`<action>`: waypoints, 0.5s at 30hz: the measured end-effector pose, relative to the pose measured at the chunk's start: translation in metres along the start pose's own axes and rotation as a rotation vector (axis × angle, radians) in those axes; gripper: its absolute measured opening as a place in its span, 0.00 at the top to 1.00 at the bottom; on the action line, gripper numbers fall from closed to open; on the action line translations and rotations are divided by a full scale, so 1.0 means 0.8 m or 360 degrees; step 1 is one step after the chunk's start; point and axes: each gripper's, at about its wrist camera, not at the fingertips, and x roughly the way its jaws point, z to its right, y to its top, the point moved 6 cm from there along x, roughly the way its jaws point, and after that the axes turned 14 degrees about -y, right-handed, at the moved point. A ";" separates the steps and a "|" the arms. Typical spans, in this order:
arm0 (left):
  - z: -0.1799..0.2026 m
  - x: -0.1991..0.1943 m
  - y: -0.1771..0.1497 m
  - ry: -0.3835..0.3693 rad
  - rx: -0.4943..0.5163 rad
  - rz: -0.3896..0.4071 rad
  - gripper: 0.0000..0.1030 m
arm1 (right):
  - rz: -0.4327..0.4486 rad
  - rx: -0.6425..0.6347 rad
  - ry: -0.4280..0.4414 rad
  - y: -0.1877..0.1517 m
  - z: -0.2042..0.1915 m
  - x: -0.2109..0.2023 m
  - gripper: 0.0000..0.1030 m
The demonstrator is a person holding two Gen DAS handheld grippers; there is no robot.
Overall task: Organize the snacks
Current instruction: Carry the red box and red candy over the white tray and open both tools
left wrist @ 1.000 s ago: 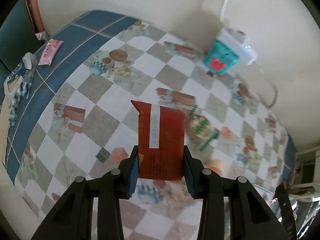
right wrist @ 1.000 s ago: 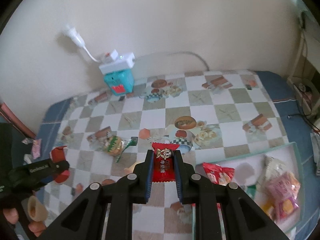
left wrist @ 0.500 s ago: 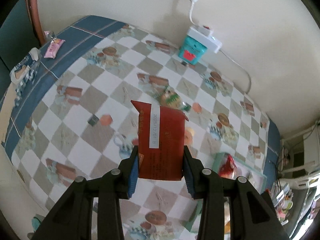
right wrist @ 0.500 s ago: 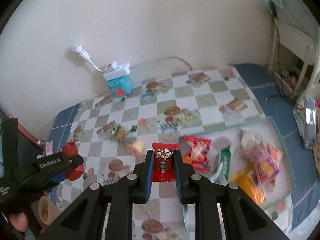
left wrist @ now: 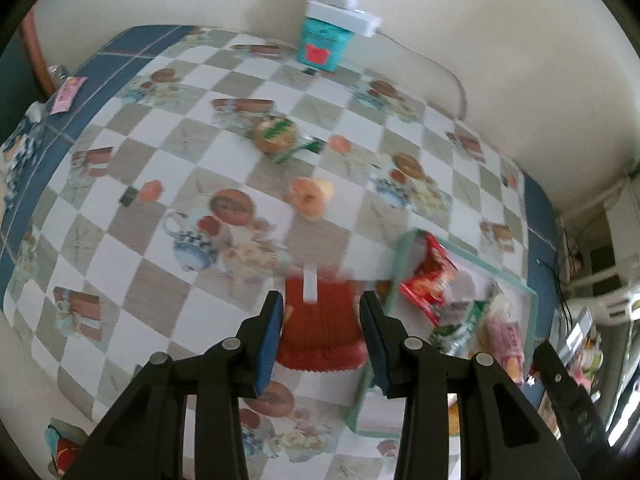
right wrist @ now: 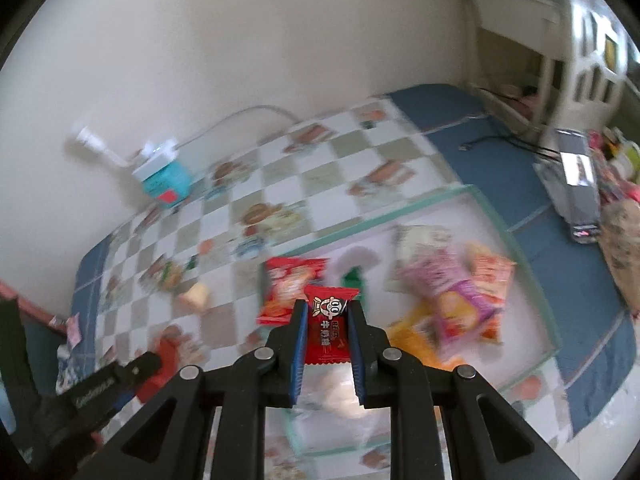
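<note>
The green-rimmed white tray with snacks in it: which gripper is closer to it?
Right. The right gripper hangs over the green-rimmed white tray; the left gripper is beside its corner, over the checkered tablecloth.

Legible text is scarce. The red candy wrapper (right wrist: 329, 330) in the right wrist view carries a cartoon face above a column of white Chinese characters — too blurred to read. The black gripper arm (right wrist: 96, 394) at lower left bears white lettering — unreadable. The white label (left wrist: 309, 288) on the red packet (left wrist: 322, 328): illegible.
</note>
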 end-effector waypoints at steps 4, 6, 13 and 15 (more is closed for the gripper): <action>0.026 0.008 -0.008 -0.0078 0.0076 -0.0032 0.61 | -0.0027 0.0099 -0.0069 0.004 0.044 0.009 0.80; 0.027 0.016 -0.010 -0.0086 0.0074 -0.0064 0.61 | -0.0035 0.0111 -0.0078 0.004 0.050 0.011 0.80; -0.010 0.054 -0.018 -0.0053 -0.0020 -0.0241 0.60 | -0.0095 0.0145 -0.0101 -0.001 0.065 0.026 0.80; -0.022 0.063 -0.021 -0.0034 -0.0066 -0.0273 0.56 | -0.0129 0.0138 -0.0104 -0.005 0.063 0.034 0.80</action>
